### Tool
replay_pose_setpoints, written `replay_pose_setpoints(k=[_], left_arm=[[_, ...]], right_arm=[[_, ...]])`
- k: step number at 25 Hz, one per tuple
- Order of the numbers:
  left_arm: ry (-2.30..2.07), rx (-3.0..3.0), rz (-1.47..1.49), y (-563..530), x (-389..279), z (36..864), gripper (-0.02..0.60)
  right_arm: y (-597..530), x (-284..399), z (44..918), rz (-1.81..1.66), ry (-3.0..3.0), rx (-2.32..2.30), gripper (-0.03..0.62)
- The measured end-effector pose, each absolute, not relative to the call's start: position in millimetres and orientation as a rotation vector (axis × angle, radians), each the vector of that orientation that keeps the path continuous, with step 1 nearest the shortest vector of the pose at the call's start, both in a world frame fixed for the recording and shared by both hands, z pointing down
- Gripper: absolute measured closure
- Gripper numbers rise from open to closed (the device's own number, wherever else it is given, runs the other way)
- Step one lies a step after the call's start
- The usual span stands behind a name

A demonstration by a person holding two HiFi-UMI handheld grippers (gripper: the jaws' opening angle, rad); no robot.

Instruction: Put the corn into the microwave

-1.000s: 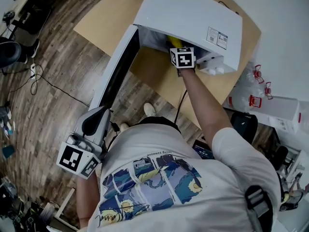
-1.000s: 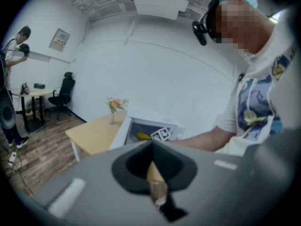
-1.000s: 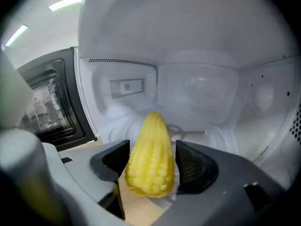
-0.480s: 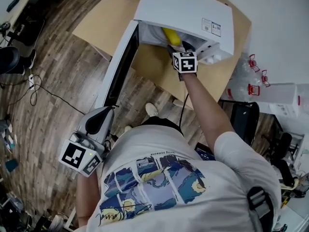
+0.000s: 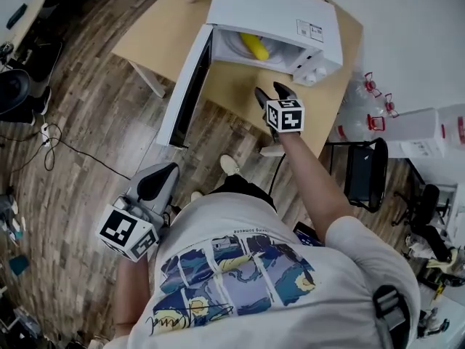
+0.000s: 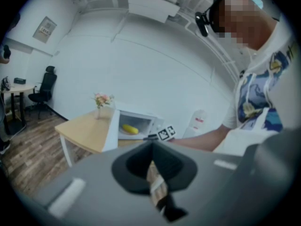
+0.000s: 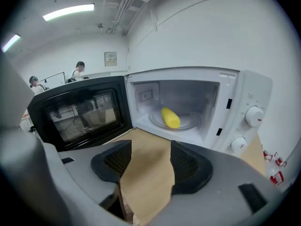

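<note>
Head view: I see the corn (image 5: 253, 46) lying inside the open microwave (image 5: 276, 13), upper centre.
Left gripper view: left gripper (image 6: 151, 149) jaws together, holding nothing.
Right gripper view: right gripper (image 7: 146, 161) jaws well apart, empty, facing the cavity.

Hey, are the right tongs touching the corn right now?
Apart. The right gripper view shows the corn lying inside the microwave, with bare tabletop between it and the open, empty right tongs.
</note>
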State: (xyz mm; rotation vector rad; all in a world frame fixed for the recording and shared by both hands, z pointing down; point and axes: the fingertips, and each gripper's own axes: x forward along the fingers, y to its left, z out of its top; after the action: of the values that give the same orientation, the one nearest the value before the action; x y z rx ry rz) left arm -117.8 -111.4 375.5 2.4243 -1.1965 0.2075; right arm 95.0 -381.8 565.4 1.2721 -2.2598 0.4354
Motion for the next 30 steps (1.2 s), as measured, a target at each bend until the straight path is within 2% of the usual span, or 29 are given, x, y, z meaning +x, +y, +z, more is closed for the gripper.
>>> replay_pose_setpoints(k=[1,2,13,30], left_arm=[[-1.186,2.428,0.205,-106.5,-119.4,376.3,0.573],[-1.175,2.432,0.203,-101.7,-120.7,377.2,0.572],[-1.061,2.480,0.224,-47.1,-128.0,397.8,0.574],[-0.906,2.543,0.281,-5.2,-109.2,427.6,0.573]], right_arm=[[-370.1,94.5,563.1,0.438,-2.263,1.273,0.342],[-358.3,93.8,560.5,0.440,-2.269,1.273,0.388],[-226.4,78.8,513.8,0.468,-2.366,1.277,0.555],[-86.1,58.1,479.3,0.457,-2.424,1.151,0.585]])
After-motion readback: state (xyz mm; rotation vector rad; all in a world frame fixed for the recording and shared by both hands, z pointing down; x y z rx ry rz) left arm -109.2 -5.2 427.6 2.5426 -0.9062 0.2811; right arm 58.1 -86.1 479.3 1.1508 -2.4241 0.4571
